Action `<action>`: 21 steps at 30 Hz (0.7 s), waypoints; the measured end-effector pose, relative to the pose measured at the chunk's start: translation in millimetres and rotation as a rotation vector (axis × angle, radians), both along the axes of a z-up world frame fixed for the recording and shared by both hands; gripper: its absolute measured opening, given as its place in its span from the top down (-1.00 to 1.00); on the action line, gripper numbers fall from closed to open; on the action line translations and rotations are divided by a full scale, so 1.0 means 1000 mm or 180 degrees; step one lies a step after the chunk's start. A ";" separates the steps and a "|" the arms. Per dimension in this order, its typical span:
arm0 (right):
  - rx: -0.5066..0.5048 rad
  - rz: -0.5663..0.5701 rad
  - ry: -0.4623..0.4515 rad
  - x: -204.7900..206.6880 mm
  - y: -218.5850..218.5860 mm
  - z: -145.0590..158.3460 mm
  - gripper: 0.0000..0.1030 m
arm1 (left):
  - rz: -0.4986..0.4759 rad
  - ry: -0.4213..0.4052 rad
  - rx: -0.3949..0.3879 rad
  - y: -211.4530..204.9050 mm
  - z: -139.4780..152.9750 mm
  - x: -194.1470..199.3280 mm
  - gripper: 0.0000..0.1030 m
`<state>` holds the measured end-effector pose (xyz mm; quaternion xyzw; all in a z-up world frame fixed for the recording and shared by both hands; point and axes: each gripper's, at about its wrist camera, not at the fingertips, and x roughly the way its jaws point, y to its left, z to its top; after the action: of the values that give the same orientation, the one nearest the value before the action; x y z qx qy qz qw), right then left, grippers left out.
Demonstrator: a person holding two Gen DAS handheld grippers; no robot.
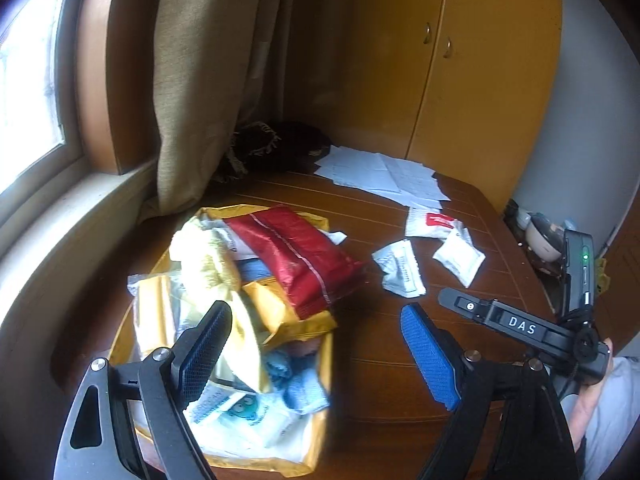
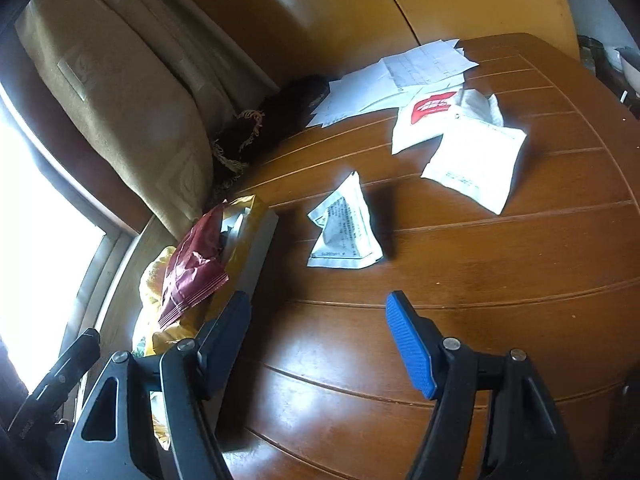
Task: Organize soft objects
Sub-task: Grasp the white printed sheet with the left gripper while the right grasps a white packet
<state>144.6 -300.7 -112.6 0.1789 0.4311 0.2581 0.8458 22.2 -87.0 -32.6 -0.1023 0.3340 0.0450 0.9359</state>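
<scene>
Soft packets, part-sorted: yellow box [image 1: 320,344] at table's [image 2: 500,288] window-side edge heaped over its rim, red pouch [image 1: 304,256] topmost and liable to slide off; three white sachets [image 2: 344,232] loose mid-table; left gripper [image 1: 316,344] and right gripper [image 2: 320,336] both spread, empty

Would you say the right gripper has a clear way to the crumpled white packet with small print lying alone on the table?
Probably yes. The right gripper is open and empty, and only bare table lies between it and the crumpled white packet. The other packets sit farther back.
</scene>
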 end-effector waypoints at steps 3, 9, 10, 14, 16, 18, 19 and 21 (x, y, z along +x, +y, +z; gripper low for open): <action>0.0051 -0.0051 -0.0030 0.001 -0.015 0.004 -0.35 | -0.0142 0.0045 -0.0022 -0.016 -0.001 0.010 -0.73; -0.0190 -0.0269 -0.0145 0.003 -0.030 0.008 -0.35 | -0.0175 0.0165 0.0000 -0.033 -0.010 0.031 -0.73; -0.0244 -0.0298 -0.0166 0.003 -0.031 0.008 -0.35 | -0.0173 0.0193 0.0001 -0.036 -0.011 0.034 -0.73; -0.0285 -0.0286 -0.0219 0.008 -0.031 0.008 -0.35 | -0.0169 0.0289 -0.0006 -0.043 -0.016 0.048 -0.73; -0.0289 -0.0262 -0.0246 0.010 -0.032 0.008 -0.35 | -0.0176 0.0320 0.0004 -0.047 -0.017 0.054 -0.73; -0.0268 -0.0245 -0.0251 0.014 -0.034 0.008 -0.35 | -0.0192 0.0341 0.0031 -0.053 -0.018 0.061 -0.73; -0.0268 -0.0237 -0.0260 0.015 -0.035 0.007 -0.35 | -0.0192 0.0349 0.0043 -0.056 -0.019 0.065 -0.73; -0.0271 -0.0256 -0.0259 0.019 -0.038 0.007 -0.35 | -0.0210 0.0378 0.0060 -0.062 -0.021 0.073 -0.73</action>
<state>163.6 -338.4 -105.5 0.1492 0.3994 0.2125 0.8792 95.0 -148.8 -54.0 -0.0796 0.3917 0.0233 0.9163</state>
